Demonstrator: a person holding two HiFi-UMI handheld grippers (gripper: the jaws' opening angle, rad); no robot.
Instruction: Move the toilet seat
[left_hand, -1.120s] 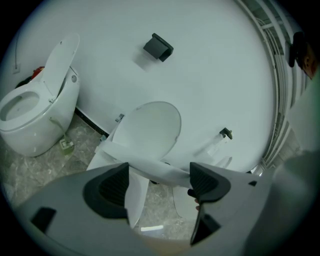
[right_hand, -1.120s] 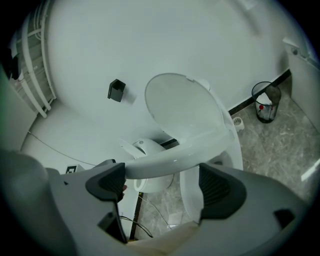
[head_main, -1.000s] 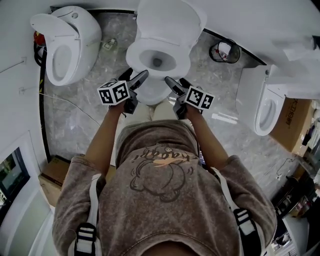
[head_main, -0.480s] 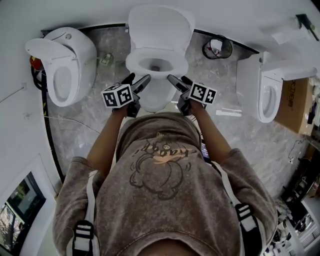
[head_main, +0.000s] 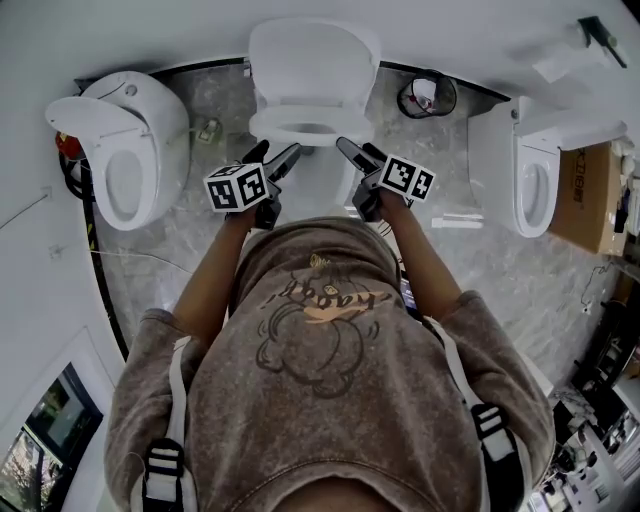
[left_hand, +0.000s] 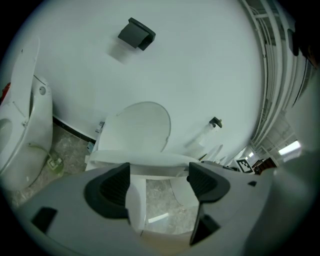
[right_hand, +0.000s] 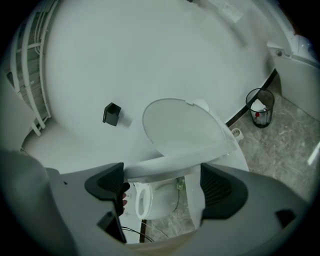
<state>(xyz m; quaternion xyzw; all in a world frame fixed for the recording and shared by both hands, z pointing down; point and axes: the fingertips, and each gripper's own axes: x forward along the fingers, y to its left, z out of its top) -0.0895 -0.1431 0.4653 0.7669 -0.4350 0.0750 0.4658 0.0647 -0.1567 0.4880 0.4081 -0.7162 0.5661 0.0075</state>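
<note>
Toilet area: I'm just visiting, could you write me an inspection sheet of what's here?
Surface: grey marbled floor.
Job's things: middle toilet, lid up; seat, its front edge across both grippers' jaws.
Clutter: bin by the wall; cardboard box at right.
Grippers: left gripper and right gripper both open at the seat's front; no grip seen.
Cables: thin cable on the floor at left.
Surroundings: left toilet, right toilet, white wall with a black holder.
</note>
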